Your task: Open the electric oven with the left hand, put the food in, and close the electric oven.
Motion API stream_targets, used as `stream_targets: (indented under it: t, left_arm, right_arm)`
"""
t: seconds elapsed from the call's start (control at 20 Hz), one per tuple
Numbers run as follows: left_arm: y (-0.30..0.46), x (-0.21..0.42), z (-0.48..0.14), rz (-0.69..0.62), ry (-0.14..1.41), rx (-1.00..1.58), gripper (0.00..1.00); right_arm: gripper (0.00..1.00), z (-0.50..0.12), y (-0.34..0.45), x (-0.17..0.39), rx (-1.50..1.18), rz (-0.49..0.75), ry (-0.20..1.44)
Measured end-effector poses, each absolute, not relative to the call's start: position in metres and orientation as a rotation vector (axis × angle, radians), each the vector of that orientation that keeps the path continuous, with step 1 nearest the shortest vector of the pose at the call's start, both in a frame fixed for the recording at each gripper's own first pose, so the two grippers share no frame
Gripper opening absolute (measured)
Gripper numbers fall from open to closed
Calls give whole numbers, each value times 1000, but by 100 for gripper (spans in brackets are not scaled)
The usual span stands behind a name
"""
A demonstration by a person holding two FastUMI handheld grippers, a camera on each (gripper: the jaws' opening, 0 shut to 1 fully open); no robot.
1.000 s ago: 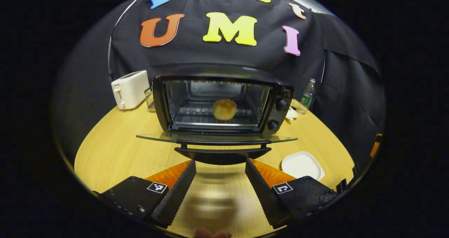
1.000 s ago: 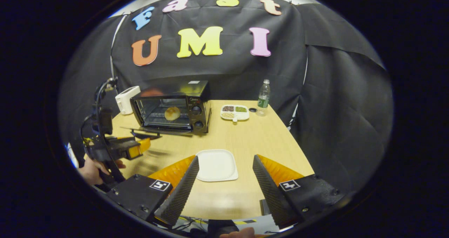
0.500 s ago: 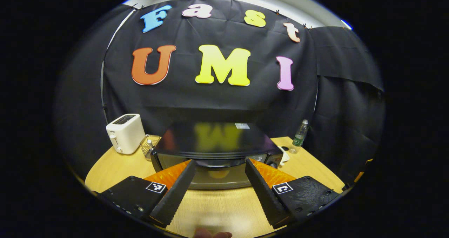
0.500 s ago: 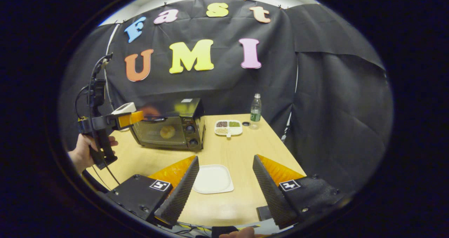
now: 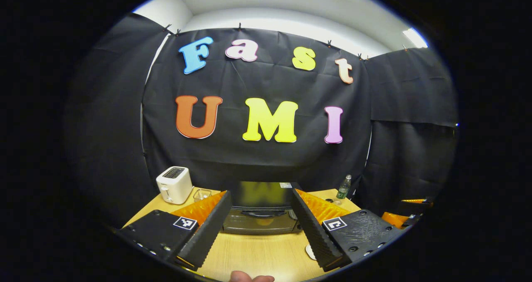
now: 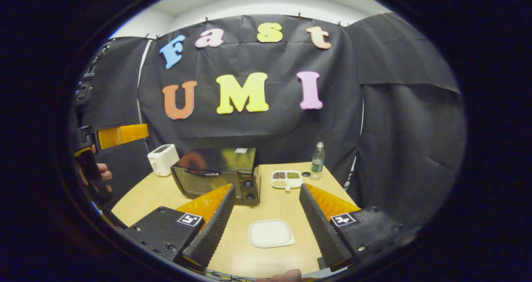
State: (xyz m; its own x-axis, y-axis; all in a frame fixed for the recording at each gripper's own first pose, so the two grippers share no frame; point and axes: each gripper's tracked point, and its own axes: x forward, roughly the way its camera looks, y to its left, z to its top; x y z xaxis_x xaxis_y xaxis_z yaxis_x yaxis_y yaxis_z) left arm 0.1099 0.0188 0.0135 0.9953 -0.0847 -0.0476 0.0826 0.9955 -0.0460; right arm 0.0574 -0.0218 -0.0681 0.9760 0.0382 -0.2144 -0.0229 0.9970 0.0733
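You are holding the left tongs (image 5: 261, 219) raised and level, fingers spread apart and gripping nothing. You are holding the right tongs (image 6: 266, 219) likewise, fingers spread, pointing forward, gripping nothing.

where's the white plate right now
In the right gripper view the white plate lies empty on the wooden table, near its front edge between the right gripper fingers, in front of the closed oven.
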Motion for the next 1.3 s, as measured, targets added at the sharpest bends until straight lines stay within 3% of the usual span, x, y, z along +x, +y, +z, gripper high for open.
stream_targets:
  t: [0.25, 0.55, 0.65, 0.7, 1.3]
  left_arm:
    - [40, 39, 48, -55, 9, -74, 94]
    - [54, -20, 39, -36, -5, -71, 94]
    - [53, -31, 35, -37, -8, -67, 88]
    - [53, -37, 29, -35, -4, -65, 94]
    - [45, -51, 7, -45, 26, -102, 94]
  right_arm:
    - [97, -24, 6, 37, 61, 47, 137]
    - [97, 0, 43, -1, 63, 87, 66]
    - [97, -1, 56, -14, 50, 107, 63]
    - [97, -3, 63, -20, 48, 118, 67]
    - [97, -2, 91, -34, 16, 190, 63]
